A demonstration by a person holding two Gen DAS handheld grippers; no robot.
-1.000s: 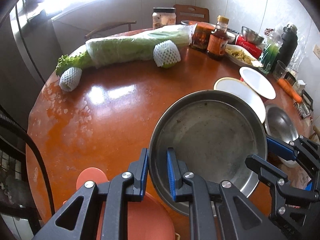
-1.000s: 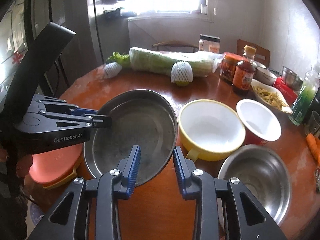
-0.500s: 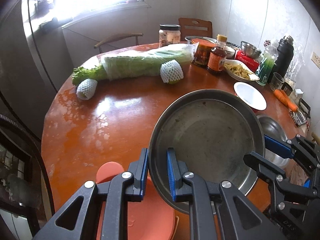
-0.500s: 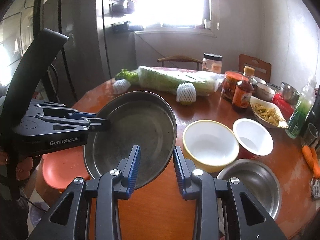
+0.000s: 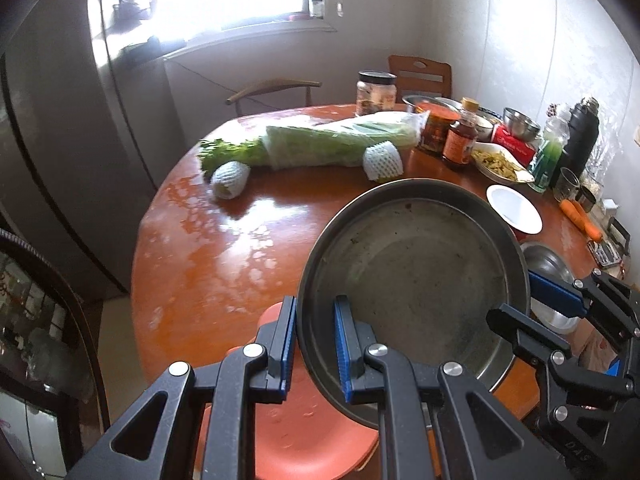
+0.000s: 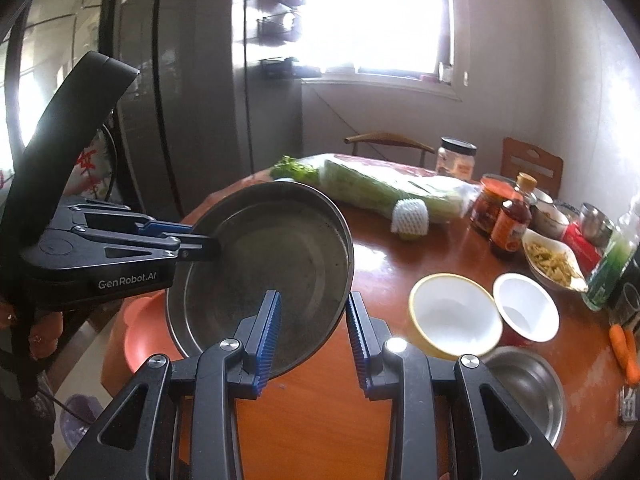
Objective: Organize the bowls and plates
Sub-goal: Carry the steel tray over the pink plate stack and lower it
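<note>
Pan, round, shallow, dull scuffed steel, held off the counter between both grippers. We have the left gripper with jaws clamped nearly shut on the thin near rim; right gripper with jaws narrowly parted, pinching the opposite rim edge. Below it sits a coral plastic plate, smooth, at the counter edge. Right of the pan: yellow bowl with white inside, small white bowl, shiny steel bowl. Counter is round, glossy reddish wood with glare patches. Wrapped cabbage, jars and bottles behind; grey fridge, bright window.
</note>
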